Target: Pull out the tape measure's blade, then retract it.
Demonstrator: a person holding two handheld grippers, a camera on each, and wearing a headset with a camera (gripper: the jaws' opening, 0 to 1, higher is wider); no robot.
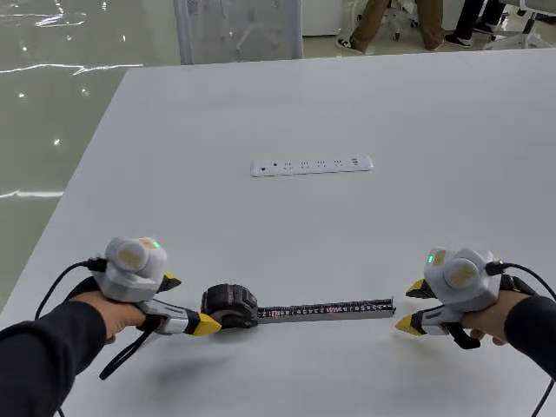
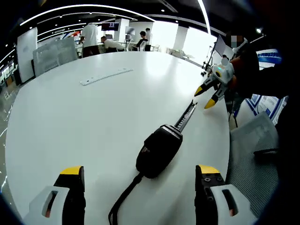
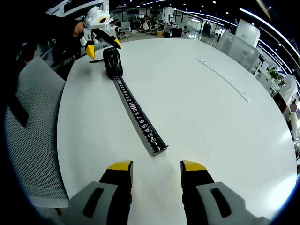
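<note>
tape measure (image 1: 230, 305), black and one of a kind here, lies on the white desk (image 1: 434, 130) near its front edge. it sits just ahead of the left hand-held gripper (image 1: 189, 304). that hand-held gripper's jaws are spread wide, wider than the tape measure, and they clamp nothing. in the head view one yellow tip is right against the tape measure's side; whether it touches cannot be told. a thin black strap (image 2: 123, 201) trails from the tape measure back between the left jaws.

one blade (image 1: 330, 308) is drawn out and lies flat on the desk, numbers up. it runs straight from the tape measure toward the right hand-held gripper (image 1: 410, 306). its hooked end stops just short of that hand-held gripper's tips, apart from them and roughly in line with the gap between them. the right jaws stand parted, less widely than the left, and hold nothing.

two hand-held grippers in all, one in each hand, well apart, facing each other along the blade. one white power strip (image 1: 313, 164) lies farther back on the desk, well away from the tape measure.
</note>
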